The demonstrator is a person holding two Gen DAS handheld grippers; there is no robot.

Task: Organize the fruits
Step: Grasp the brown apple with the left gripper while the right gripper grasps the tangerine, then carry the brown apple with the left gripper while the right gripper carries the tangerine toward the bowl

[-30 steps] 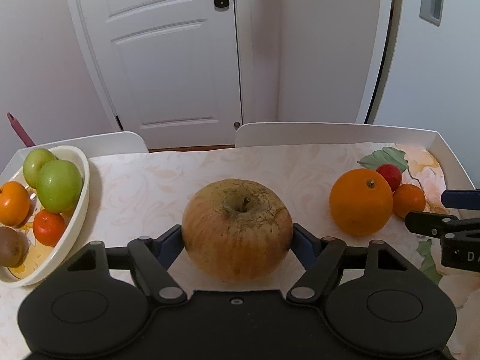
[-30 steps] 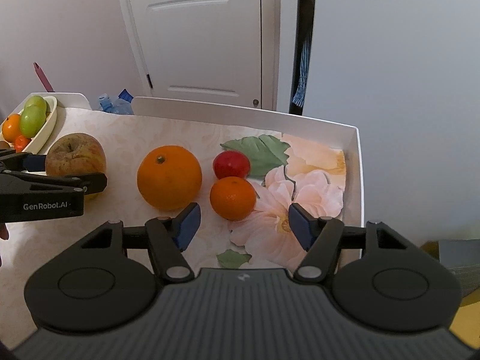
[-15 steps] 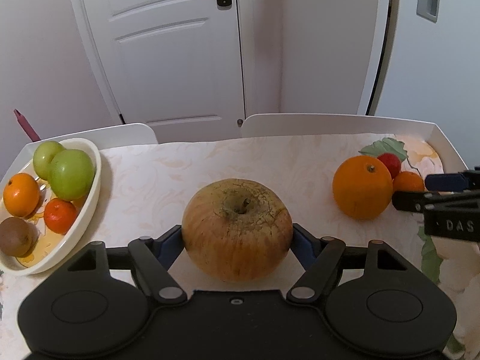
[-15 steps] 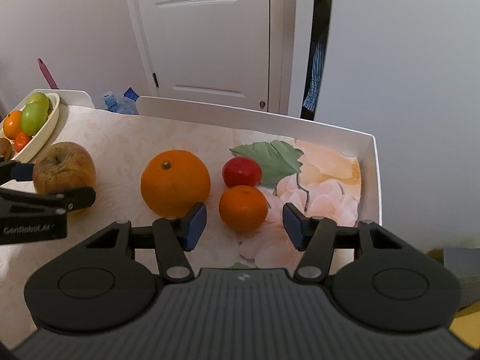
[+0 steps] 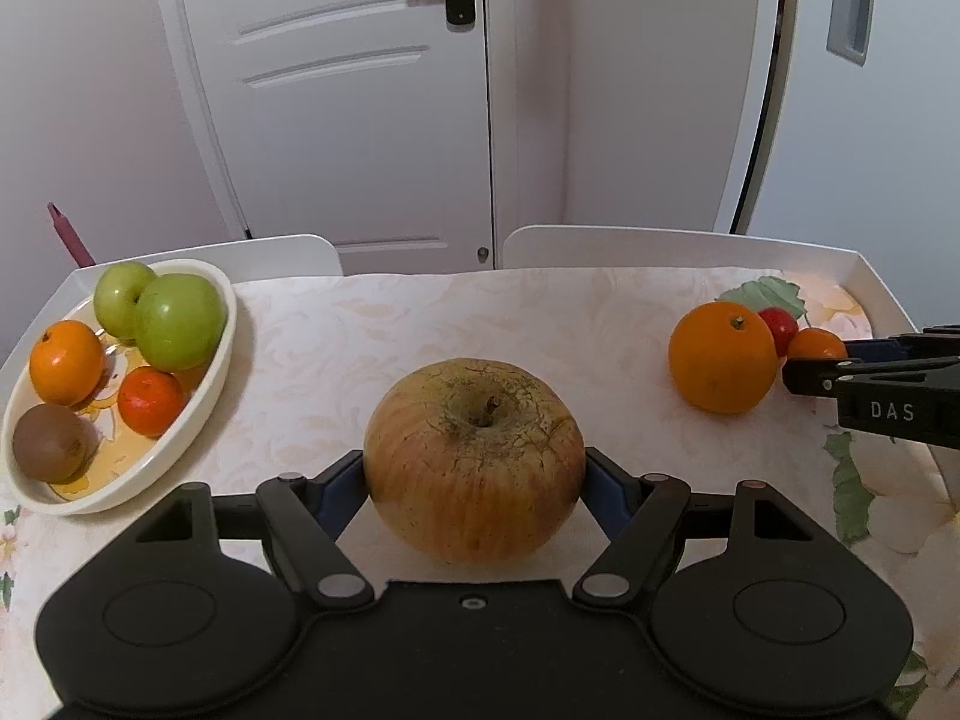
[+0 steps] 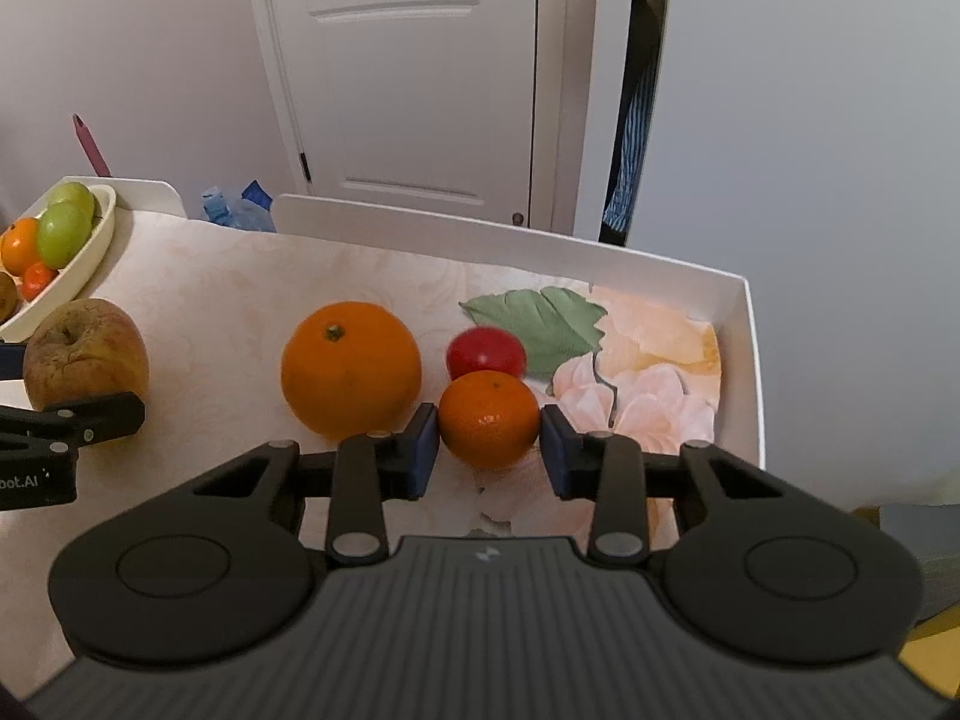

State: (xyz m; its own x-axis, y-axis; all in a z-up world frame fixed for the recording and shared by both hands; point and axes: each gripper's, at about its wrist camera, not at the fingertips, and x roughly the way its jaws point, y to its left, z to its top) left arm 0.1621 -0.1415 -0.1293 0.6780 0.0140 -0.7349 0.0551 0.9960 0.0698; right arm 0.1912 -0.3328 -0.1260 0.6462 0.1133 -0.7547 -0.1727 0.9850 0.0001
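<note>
With the left gripper (image 5: 474, 480) clenched on the russet apple (image 5: 474, 459) at frame centre, carry level to the bowl (image 5: 198, 414) at left; close the released right gripper (image 6: 489, 450) evenly around the mandarin (image 6: 489, 417), clear of the orange (image 6: 351, 369).
</note>
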